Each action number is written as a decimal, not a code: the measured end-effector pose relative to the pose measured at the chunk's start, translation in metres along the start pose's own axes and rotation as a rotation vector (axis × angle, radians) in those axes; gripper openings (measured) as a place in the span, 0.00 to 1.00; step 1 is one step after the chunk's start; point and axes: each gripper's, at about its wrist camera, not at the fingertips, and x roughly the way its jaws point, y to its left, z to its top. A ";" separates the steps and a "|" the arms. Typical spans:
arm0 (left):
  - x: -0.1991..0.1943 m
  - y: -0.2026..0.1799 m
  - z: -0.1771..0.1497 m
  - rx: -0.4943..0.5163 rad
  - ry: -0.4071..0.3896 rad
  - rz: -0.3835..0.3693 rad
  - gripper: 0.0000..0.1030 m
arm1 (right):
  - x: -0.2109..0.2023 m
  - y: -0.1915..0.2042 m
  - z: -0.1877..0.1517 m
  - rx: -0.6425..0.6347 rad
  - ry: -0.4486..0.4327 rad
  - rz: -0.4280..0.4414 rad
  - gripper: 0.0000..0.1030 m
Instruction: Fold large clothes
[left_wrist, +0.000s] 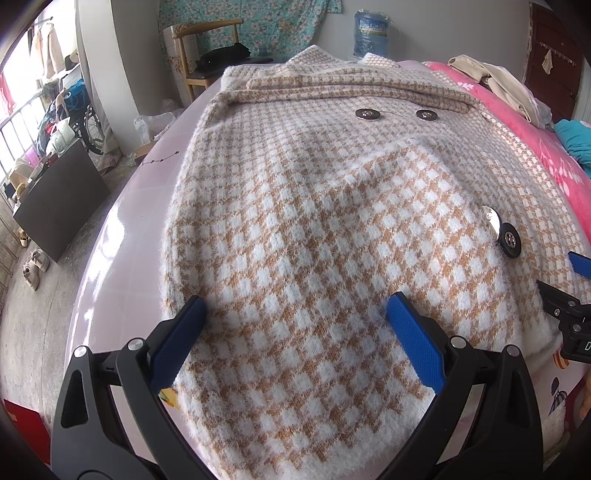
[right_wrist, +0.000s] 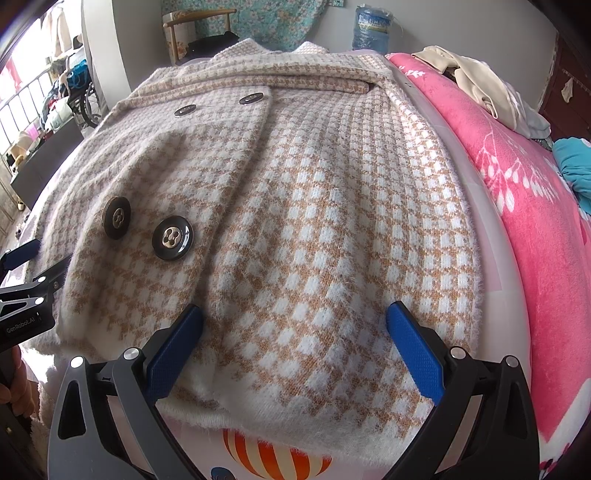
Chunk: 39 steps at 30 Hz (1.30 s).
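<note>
Left wrist view: left claw (left_wrist: 295, 314) spread, seemingly over coat (left_wrist: 314, 221) hem.

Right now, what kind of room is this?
Most likely a bedroom at home. A checked coat lies spread on a bed with a pink blanket, a wooden chair stands by the wall, and shoes sit on the floor.

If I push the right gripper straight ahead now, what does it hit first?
Most likely the checked coat itself: the open right gripper already straddles its near hem, so the fabric between the fingers would bunch first. The two dark buttons sit left of that line. Depth is uncertain.
</note>
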 end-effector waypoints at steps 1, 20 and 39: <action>0.000 0.000 0.000 0.000 0.000 0.000 0.92 | 0.000 0.000 0.000 0.000 0.000 0.000 0.94; 0.000 0.000 0.000 0.001 0.002 0.000 0.92 | 0.001 0.000 0.002 0.001 0.005 0.000 0.94; 0.000 0.000 0.001 0.001 0.004 0.001 0.92 | 0.001 0.000 0.004 0.000 0.008 0.001 0.94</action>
